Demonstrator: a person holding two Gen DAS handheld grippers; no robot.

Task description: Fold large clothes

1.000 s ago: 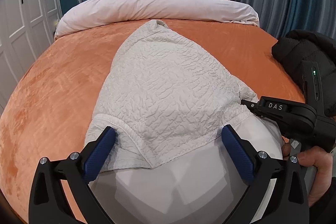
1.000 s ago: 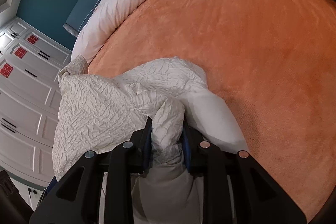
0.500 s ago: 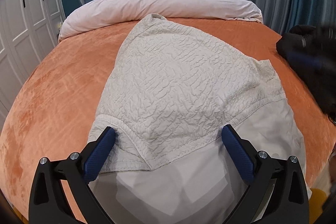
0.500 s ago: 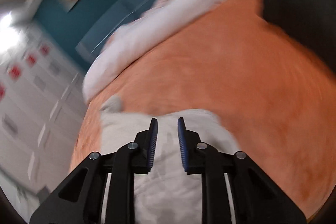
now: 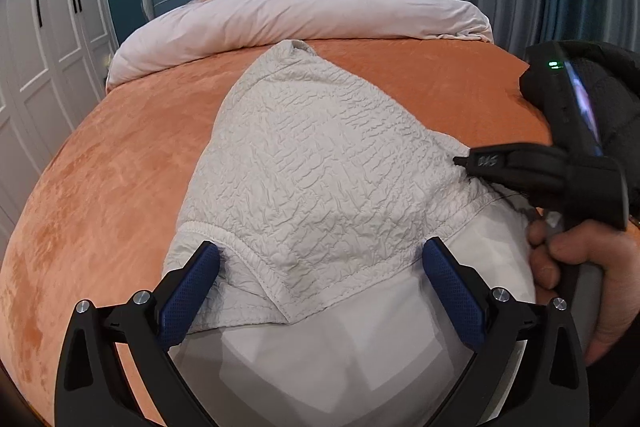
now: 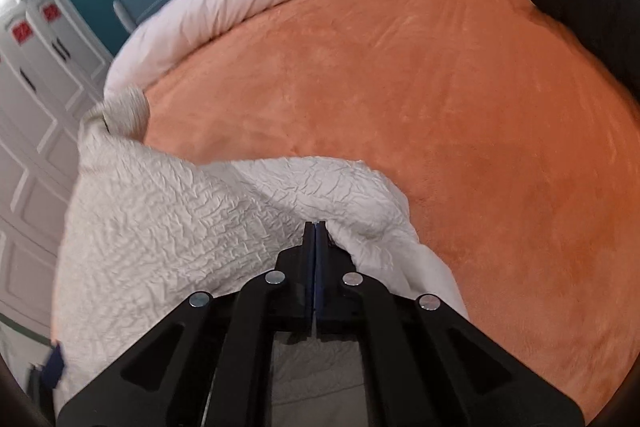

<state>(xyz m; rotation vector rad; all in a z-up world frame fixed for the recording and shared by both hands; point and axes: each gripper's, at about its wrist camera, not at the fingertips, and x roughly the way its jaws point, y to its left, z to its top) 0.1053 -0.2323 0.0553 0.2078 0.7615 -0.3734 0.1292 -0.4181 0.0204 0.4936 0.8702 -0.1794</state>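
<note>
Crinkled, cream-white quilted fabric makes up the large garment (image 5: pixel 308 163), spread on an orange plush bedspread (image 5: pixel 120 163) with its smooth white lining showing at the near hem. The left gripper (image 5: pixel 320 267) hovers over that hem, its blue textured fingers (image 5: pixel 188 291) spread wide, holding nothing. The right gripper (image 6: pixel 315 227) is fully closed, its tips at a raised fold of the garment's edge; whether cloth is pinched between them cannot be told.

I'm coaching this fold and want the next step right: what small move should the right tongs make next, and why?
Probably lift and carry the pinched edge across toward the middle of the white crinkled garment. The right tongs look shut at its right edge, where the cloth bunches up, while the left tongs stand open over the hem on the orange bedspread. I can't confirm cloth sits between the pads.
</note>
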